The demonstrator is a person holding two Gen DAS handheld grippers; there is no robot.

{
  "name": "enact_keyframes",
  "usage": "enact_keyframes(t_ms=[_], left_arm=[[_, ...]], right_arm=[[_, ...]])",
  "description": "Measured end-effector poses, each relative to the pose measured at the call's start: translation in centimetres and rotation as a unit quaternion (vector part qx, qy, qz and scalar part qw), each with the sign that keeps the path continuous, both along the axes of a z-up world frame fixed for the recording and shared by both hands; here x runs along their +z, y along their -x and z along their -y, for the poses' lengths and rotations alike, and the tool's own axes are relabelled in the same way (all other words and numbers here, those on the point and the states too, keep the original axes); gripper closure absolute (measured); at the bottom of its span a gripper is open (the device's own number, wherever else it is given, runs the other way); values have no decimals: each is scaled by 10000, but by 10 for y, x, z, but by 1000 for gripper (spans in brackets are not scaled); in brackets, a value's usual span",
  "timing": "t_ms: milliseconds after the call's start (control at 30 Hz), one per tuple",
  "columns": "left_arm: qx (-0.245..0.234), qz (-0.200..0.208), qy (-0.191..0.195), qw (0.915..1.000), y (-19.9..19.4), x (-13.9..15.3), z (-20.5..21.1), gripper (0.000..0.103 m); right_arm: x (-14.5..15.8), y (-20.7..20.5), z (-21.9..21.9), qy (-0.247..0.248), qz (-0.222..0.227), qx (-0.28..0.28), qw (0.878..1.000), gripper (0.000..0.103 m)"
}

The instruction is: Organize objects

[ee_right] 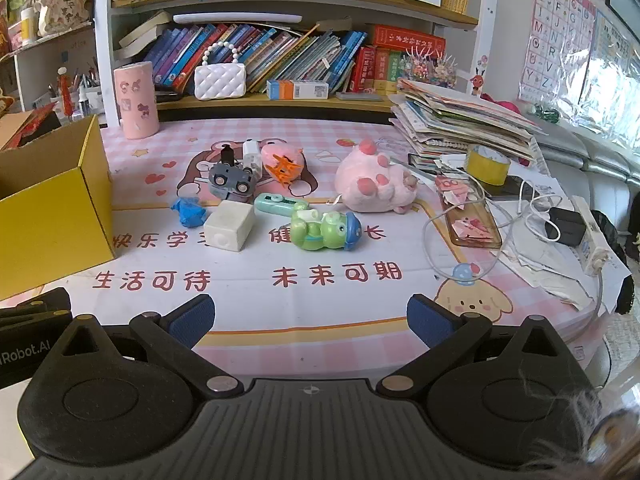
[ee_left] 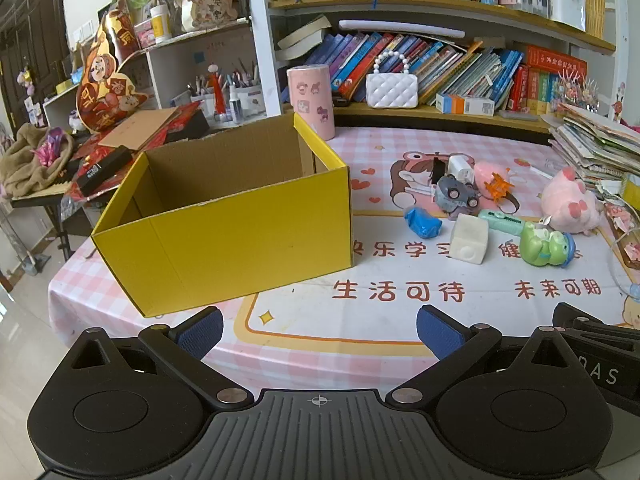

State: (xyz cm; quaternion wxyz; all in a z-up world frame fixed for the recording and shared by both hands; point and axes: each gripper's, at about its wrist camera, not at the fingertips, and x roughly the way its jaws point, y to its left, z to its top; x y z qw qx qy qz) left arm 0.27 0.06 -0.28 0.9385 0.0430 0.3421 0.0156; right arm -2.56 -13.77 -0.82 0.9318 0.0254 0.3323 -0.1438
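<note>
An open yellow cardboard box (ee_left: 240, 236) (ee_right: 48, 216) stands on the left of the table, and nothing shows inside it. A cluster of toys lies to its right: a grey toy car (ee_right: 231, 179), a blue crumpled piece (ee_right: 189, 211), a white block (ee_right: 230, 226), a green frog toy (ee_right: 324, 230), a pink plush (ee_right: 374, 186) and an orange clip (ee_right: 285, 169). My left gripper (ee_left: 320, 330) hovers open at the near table edge, in front of the box. To its right my right gripper (ee_right: 311, 322) is open too, short of the toys.
A pink cylinder (ee_right: 135, 100) stands behind the box. Stacked papers (ee_right: 464, 124), a yellow tape roll (ee_right: 488, 164), a phone case (ee_right: 472, 216), cables and a power strip (ee_right: 588, 236) crowd the right side. Bookshelves (ee_right: 288, 100) rise behind the table.
</note>
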Motion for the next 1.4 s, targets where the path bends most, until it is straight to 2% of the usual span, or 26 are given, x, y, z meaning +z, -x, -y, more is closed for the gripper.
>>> enact_keyframes(t_ms=[1400], left_arm=[[1,12,-86,10000,0,-2,2,0]], right_arm=[[-2,-5,2,79,-51,-19,10000,0]])
